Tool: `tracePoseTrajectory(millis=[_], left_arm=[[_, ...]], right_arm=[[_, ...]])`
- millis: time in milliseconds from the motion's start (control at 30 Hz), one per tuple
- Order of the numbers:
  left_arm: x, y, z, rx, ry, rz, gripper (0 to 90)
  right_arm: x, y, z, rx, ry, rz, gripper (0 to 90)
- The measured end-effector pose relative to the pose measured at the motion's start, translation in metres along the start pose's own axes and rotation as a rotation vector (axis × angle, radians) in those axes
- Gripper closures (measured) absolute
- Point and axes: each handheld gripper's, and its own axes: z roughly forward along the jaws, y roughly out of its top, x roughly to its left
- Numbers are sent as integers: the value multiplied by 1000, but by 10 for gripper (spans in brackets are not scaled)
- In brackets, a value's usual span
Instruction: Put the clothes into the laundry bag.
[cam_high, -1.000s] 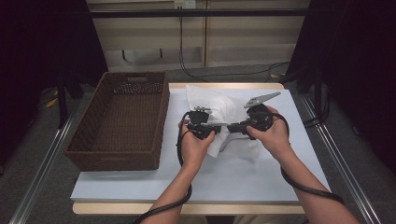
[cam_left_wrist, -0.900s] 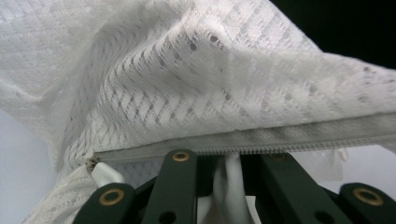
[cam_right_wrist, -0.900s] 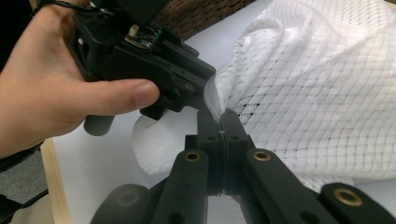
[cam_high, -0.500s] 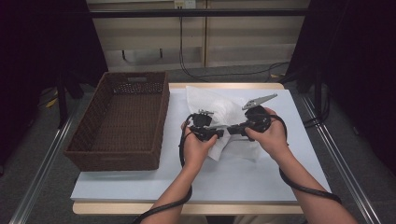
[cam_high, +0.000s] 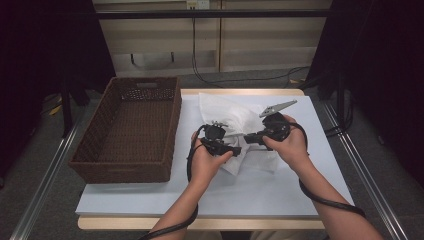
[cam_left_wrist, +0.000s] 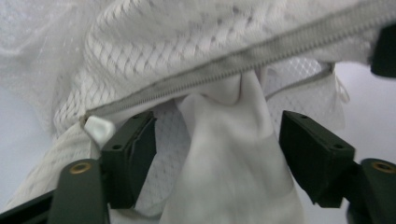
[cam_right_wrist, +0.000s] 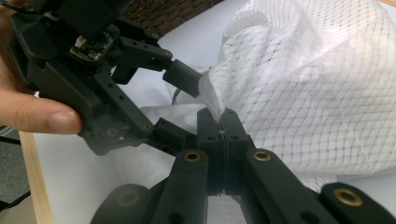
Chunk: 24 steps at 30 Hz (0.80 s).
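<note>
Item: white mesh laundry bag (cam_high: 235, 117), lying mid-surface (cam_high: 280, 190) beside the wicker basket (cam_high: 127, 130). Our right tongs (cam_right_wrist: 223, 122) pinch its edge; our left tongs (cam_left_wrist: 217, 144) have just been opening, cloth loose between them. Risk: the thin mesh could slip free if tugged.

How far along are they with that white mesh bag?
Midway, it seems. The white mesh zip bag lies on the table with white cloth partly inside. The right hand-held gripper pinches the bag's edge; the left hand-held gripper has just opened around the cloth. The brown wicker basket holds nothing yet.
</note>
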Motion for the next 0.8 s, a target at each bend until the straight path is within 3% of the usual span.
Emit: tracePoseTrajectory(millis=[100,233,433,567,600,667,733,800], left_arm=[[0,-6,-1,3,4,-6,227],[-1,-11,-1,49,7,14,185],[-1,-21,8,98,-10,28,214],[2,-26,16,122,-15,21,297],[1,-28,19,111,-16,-1,317],[3,-29,21,125,-16,15,375],[2,-28,20,135,-5,29,465],[1,-27,19,146,-15,15,581]], right_arm=[[0,0,0,1,0,4,900],[-1,-1,1,4,-1,3,900],[0,0,2,7,2,0,900],[0,0,3,7,6,1,900],[0,-1,4,7,6,1,900],[0,-1,4,11,3,1,900],[0,-2,4,8,4,0,900],[-1,-2,4,10,4,1,900]])
